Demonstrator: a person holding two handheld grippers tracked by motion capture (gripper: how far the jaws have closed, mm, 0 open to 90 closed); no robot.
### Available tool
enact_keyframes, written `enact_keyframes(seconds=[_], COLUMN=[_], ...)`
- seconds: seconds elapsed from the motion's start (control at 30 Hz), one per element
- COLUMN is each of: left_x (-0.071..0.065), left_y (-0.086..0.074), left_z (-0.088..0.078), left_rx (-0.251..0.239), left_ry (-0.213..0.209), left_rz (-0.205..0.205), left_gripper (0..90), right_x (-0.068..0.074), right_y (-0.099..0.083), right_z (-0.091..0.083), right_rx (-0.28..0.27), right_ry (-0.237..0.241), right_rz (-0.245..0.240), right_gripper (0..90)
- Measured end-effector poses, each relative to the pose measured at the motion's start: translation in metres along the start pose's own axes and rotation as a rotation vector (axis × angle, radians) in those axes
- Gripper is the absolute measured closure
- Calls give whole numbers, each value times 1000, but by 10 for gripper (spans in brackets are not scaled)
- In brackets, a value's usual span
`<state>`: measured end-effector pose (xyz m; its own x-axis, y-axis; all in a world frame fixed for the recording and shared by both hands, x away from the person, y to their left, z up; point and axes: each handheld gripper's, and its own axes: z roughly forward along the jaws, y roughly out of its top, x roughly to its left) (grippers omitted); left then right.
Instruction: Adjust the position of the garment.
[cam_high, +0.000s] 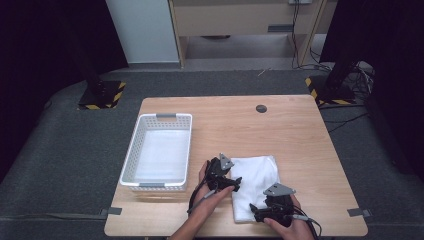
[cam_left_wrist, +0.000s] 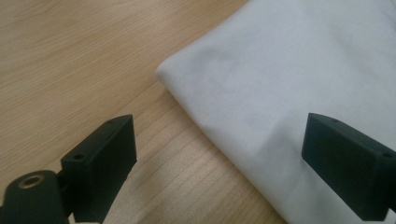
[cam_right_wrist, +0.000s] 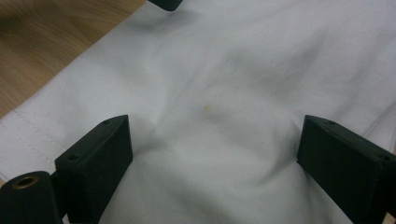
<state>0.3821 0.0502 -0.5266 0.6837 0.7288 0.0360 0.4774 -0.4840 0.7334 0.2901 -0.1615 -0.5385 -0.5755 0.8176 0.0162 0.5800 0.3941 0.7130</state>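
Note:
A folded white cloth (cam_high: 257, 180) lies on the wooden table (cam_high: 250, 125) near its front edge. My left gripper (cam_high: 235, 184) sits at the cloth's left side. In the left gripper view its jaws (cam_left_wrist: 219, 158) stand wide apart, one over bare wood and one over the cloth (cam_left_wrist: 289, 70), with the folded edge running between them. My right gripper (cam_high: 254, 210) is at the cloth's front part. Its jaws (cam_right_wrist: 212, 158) are open and set down on the cloth (cam_right_wrist: 224, 84), which puckers slightly between them. Nothing is clamped.
A white plastic basket (cam_high: 131, 150) stands on the left half of the table. A small dark round hole (cam_high: 261, 108) marks the far middle of the tabletop. Grey floor surrounds the table, with stand bases and cables behind it.

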Motion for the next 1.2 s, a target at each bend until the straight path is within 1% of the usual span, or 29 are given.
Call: enact_keyframes(seconds=[0.13, 0.33, 0.43, 0.5, 0.67, 0.77, 0.87, 1.07, 1.2], left_x=[3, 10, 14, 15, 17, 20, 23, 23, 25], left_y=[0, -2, -2, -2, 1, 2, 1, 1, 0], left_z=[1, 5, 8, 10, 12, 13, 14, 13, 12], left_rx=[3, 11, 25, 28, 43, 54, 58, 61, 59], left_ry=[13, 39, 59, 58, 76, 73, 60, 62, 76], left_rz=[-8, -23, -26, -37, -51, -73, -103, -106, -114], left_gripper=[123, 131, 134, 130, 123, 113, 102, 101, 98], right_x=[3, 7, 8, 8, 9, 8, 8, 8, 10], right_y=[1, 2, 2, 1, 0, 0, 0, -1, 3], right_z=[1, 2, 2, 2, 1, 1, 0, 0, 3], right_rx=[-2, 0, 0, -3, -6, -6, -6, -11, -4], right_ry=[5, 16, 19, 20, 18, 20, 21, 19, 21], right_rz=[-7, -20, -21, -23, -22, -23, -19, -19, -24], right_gripper=[103, 106, 108, 108, 109, 109, 109, 109, 109])
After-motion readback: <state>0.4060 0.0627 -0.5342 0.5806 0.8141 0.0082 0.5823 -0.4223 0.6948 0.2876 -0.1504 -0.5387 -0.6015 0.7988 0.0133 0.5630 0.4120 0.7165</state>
